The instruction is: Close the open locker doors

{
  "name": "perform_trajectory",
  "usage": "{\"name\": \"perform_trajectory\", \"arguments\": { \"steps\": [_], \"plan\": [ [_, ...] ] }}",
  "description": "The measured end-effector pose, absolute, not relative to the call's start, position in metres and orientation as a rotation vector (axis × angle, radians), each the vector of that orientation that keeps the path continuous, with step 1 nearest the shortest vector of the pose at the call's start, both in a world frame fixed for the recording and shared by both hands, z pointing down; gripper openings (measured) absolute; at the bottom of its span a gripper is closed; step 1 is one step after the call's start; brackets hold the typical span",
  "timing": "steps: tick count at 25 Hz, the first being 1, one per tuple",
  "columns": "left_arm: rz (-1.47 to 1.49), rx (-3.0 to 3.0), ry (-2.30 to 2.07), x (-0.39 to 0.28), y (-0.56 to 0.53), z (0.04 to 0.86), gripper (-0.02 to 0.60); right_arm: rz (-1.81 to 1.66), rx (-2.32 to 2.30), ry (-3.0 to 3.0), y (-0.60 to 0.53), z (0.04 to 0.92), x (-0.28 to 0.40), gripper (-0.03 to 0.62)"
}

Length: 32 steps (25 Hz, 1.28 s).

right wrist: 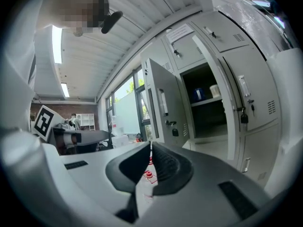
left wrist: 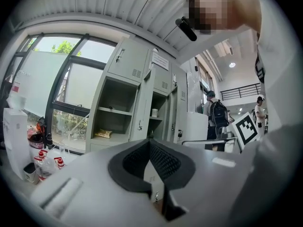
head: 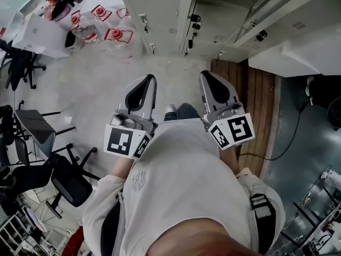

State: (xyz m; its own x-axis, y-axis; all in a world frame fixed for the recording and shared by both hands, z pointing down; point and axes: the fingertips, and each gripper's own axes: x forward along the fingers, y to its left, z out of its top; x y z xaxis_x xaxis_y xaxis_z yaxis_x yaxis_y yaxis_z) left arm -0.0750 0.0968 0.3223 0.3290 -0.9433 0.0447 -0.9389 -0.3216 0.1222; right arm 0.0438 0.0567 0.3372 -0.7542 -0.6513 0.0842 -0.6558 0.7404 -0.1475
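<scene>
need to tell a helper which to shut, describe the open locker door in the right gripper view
Find the pale grey metal locker bank in the right gripper view. The tall grey door stands left of its dark shelved compartment. Unlike the shut doors around it, it swings outward, a dark padlock under its handle.
</scene>
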Motion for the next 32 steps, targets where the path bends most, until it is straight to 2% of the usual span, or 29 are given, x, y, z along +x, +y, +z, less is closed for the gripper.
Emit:
{"name": "perform_trajectory", "arguments": {
  "steps": [11,20,30,32],
  "plan": [
    [-0.063,2.4,-1.81,-0.092,0.058,0.326,0.002,0.124,1.055,-2.975,0.002,0.31,0.034,0.015],
    [-0.118,2.354,-1.957,-0.1,-0.001,0.303,0.002,0.026,0.772,-3.142,-0.051,0.268,0.016,0.015],
    [-0.112,2.265,-2.046,-0.103,-0.027,0.312,0.002,0.134,0.427,-3.256,-0.068,0.251,-0.011,0.02],
    [-0.109,2.263,-2.054,-0.105,-0.031,0.31,0.002,0.204,0.372,-3.278,-0.067,0.249,-0.013,0.054]
  ]
}}
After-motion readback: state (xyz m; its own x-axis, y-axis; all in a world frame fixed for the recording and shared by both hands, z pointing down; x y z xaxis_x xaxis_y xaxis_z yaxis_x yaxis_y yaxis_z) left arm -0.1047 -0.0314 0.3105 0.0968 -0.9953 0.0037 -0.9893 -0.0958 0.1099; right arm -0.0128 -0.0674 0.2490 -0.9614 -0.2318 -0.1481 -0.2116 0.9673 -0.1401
